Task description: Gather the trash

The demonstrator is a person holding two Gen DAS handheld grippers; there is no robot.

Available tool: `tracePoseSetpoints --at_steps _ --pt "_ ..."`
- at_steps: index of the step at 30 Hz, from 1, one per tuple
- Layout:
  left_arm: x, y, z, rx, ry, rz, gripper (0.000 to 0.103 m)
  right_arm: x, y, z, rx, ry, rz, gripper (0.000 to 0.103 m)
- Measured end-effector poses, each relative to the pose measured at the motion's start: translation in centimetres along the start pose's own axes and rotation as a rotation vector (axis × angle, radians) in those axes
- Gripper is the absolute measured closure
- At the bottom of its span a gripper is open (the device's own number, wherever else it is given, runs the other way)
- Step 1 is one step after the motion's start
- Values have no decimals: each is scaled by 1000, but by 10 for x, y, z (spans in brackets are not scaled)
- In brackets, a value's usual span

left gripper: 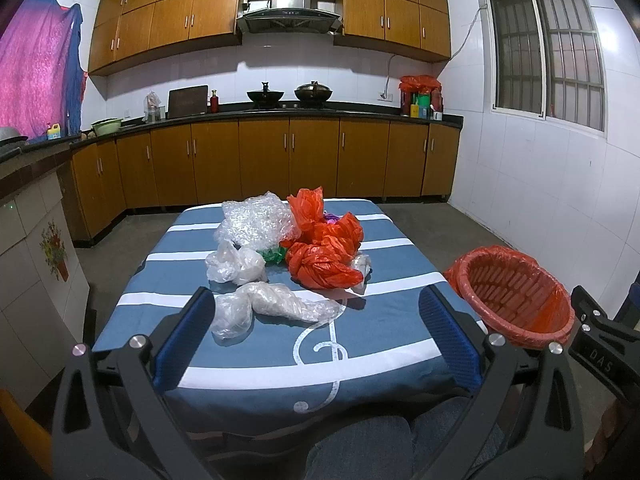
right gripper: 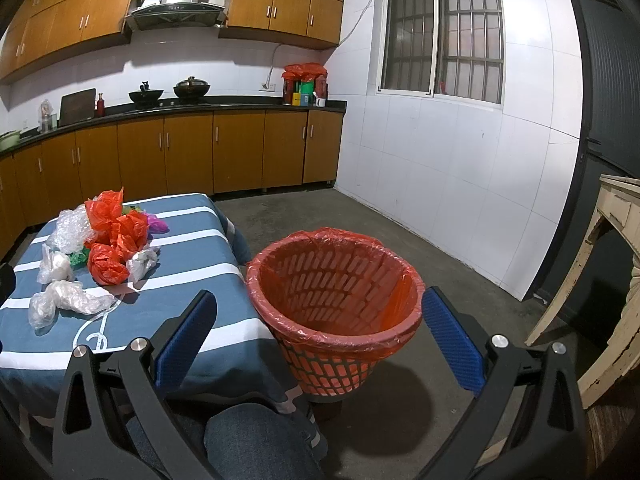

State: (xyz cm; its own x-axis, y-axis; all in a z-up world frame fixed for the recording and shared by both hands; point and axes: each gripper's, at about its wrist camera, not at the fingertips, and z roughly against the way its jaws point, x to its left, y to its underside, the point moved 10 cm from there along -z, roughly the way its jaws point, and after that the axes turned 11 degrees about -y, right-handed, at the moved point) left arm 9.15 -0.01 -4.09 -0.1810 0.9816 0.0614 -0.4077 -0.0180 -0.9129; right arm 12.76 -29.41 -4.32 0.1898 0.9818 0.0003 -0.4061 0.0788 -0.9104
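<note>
Near half of table (left gripper: 256, 364) unobstructed. Crumpled bags (left gripper: 320, 256) occupy the far half. Lined basket (right gripper: 336, 292) stands just right of the table; its mouth is open from above.

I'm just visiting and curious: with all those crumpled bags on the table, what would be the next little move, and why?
Probably ease the left gripper forward and down onto the nearest clear plastic bag. Its fingers are wide open, that bag lies closest between them, and the lined orange bin beside the table looks empty.
</note>
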Motion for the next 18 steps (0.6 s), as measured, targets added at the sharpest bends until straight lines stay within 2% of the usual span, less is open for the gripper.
tracePoseSetpoints --at_steps 7,11,16,18 --pt "-10 13 0 6 -5 4 4 2 0 0 3 -3 -1 2" --pt "-4 18 -12 7 -25 6 4 2 -2 -8 13 -56 -19 2" --pt "24 20 -23 31 -69 39 4 17 -1 -22 17 -112 -20 2" --pt "41 20 -32 47 -99 54 4 36 -3 -34 37 -153 -3 2"
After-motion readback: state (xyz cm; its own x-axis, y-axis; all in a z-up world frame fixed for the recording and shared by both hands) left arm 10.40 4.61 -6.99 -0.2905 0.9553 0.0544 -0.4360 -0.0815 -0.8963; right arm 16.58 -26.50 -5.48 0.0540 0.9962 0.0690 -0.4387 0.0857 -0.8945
